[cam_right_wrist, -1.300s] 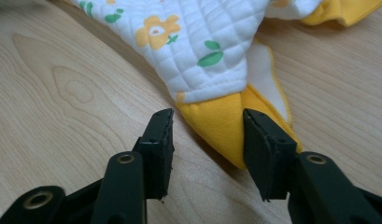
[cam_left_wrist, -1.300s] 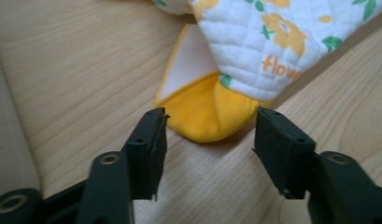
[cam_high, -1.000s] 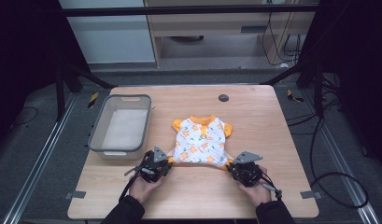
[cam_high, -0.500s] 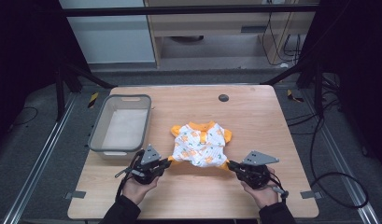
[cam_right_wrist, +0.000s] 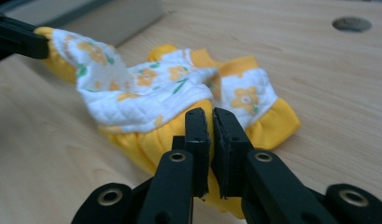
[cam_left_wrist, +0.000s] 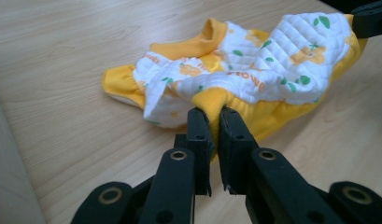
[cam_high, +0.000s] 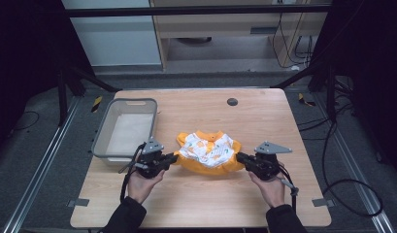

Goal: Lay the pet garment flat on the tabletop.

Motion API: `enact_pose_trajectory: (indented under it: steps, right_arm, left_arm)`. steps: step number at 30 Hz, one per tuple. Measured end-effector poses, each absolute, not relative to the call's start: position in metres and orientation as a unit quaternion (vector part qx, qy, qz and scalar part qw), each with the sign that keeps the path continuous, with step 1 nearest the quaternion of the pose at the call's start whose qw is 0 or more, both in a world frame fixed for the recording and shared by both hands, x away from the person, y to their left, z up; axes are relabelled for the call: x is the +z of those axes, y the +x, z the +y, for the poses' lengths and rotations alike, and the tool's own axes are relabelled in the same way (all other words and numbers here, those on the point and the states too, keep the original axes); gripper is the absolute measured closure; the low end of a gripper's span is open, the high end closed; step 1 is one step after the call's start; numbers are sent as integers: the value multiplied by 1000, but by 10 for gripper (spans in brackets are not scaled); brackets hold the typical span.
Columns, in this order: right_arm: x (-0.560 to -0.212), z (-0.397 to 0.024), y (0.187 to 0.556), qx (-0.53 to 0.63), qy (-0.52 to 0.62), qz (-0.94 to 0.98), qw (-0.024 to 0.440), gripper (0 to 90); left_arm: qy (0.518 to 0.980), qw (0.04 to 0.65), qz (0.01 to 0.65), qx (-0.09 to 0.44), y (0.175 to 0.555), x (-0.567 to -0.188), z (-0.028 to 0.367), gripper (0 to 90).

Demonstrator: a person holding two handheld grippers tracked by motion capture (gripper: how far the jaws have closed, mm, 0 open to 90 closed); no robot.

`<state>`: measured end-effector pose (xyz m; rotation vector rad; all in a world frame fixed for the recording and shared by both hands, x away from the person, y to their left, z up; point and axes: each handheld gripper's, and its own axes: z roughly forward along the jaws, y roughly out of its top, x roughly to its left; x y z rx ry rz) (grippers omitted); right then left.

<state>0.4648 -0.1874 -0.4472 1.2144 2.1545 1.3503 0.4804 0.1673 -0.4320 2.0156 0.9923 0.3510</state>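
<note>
Each hand-held matte black plastic two-jaw gripper, the left point(cam_high: 171, 158) and the right point(cam_high: 241, 158), is built from flat linkage arms joined by round brass-ringed pivot holes. The rectangular fingertips point(cam_left_wrist: 198, 122) carry small recessed screws. A grey three-cornered metal plate point(cam_high: 272, 147) tops the right gripper, and a smaller one point(cam_high: 152, 145) tops the left. A thin black cable point(cam_high: 125, 178) trails from each. The person wears dark long sleeves point(cam_high: 122, 219).
</note>
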Motion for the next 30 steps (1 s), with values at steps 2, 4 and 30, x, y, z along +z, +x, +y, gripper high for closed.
enact_pose_trajectory:
  steps: [2,4,30]
  right_arm:
    - [-455,-186,478,456,443,753,168,828]
    - [-459,-185,483,448,450,753,170,820]
    - [-472,-205,437,420,403,785,211,511]
  left_arm:
    - [803,415,404,140,486,-436,165,824]
    - [804,400,420,133,498,-447,161,815]
    - [828,365,388,176,441,-470,183,342]
